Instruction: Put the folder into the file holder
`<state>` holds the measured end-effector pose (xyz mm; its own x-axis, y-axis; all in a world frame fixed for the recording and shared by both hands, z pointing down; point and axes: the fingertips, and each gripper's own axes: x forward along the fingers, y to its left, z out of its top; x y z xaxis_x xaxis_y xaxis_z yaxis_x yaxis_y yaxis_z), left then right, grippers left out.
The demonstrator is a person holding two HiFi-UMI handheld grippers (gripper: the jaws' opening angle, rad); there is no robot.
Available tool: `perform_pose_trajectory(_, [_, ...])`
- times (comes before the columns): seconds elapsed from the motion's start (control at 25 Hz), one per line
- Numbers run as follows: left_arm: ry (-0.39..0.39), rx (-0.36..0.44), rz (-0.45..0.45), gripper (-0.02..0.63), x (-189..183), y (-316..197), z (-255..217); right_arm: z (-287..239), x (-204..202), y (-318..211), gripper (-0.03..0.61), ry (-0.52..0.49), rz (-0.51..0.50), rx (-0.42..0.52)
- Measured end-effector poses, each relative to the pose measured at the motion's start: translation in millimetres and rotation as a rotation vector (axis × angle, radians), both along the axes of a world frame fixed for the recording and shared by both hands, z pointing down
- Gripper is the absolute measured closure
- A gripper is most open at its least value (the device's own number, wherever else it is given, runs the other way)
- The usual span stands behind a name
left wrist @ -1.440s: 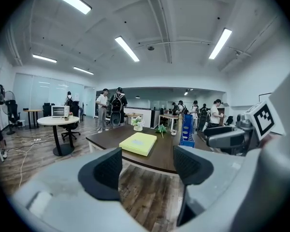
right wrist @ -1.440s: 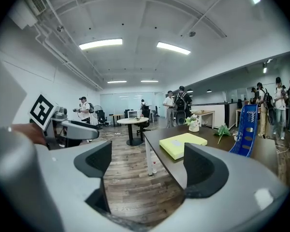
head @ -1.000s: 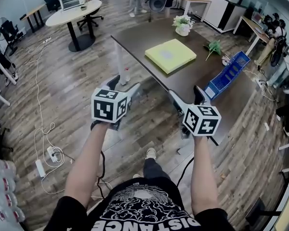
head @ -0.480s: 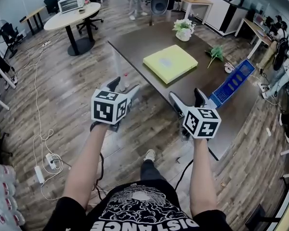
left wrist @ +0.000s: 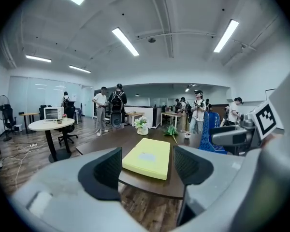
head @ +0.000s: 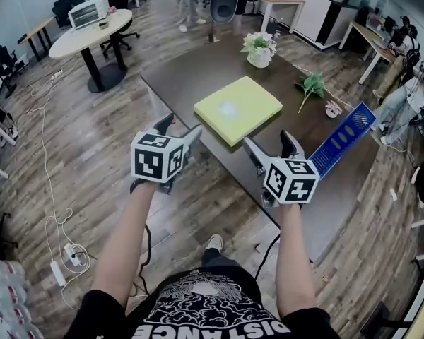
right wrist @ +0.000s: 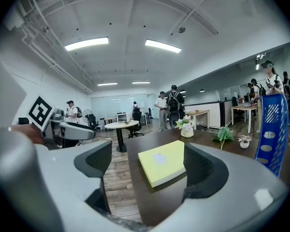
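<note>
A yellow folder (head: 237, 109) lies flat on the dark table (head: 191, 66), close to its near edge. A blue file holder (head: 343, 138) lies along the table's right side. My left gripper (head: 181, 126) hovers open over the floor just left of the table's edge. My right gripper (head: 267, 141) is open over the table's near edge, between folder and holder. Neither holds anything. The left gripper view has the folder (left wrist: 147, 157) straight ahead between the open jaws and the holder (left wrist: 210, 132) to the right. The right gripper view shows the folder (right wrist: 164, 167) ahead and the holder (right wrist: 270, 129) at the right.
A potted flower (head: 258, 48), a green sprig (head: 311, 85) and a small pot (head: 332, 109) stand on the table's far half. A round table (head: 99, 30) with chairs is at the back left. Cables (head: 63, 239) trail over the wooden floor. People stand at the back.
The table and folder have come closer to both grippers as I moved forward. Both grippers stay open and empty, in the same pose.
</note>
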<state>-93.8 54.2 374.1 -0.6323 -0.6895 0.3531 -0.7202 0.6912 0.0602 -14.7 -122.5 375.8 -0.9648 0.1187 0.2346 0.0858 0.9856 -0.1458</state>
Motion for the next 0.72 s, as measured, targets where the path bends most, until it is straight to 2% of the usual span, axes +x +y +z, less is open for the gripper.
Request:
perform_pose_trajectory(0.32, [0.002,0.001,0.028,0.278,-51.8,-51.7,-1.3,-1.1,-47.5,-47.7,0.124,-0.001,0.030,-0.006])
perform_pose_trajectory(0.72, [0.008,-0.009,0.048,0.278,-99.5,-98.4,0.5,4.1,-90.4,-92.0,0.124,0.008,0.055,-0.017])
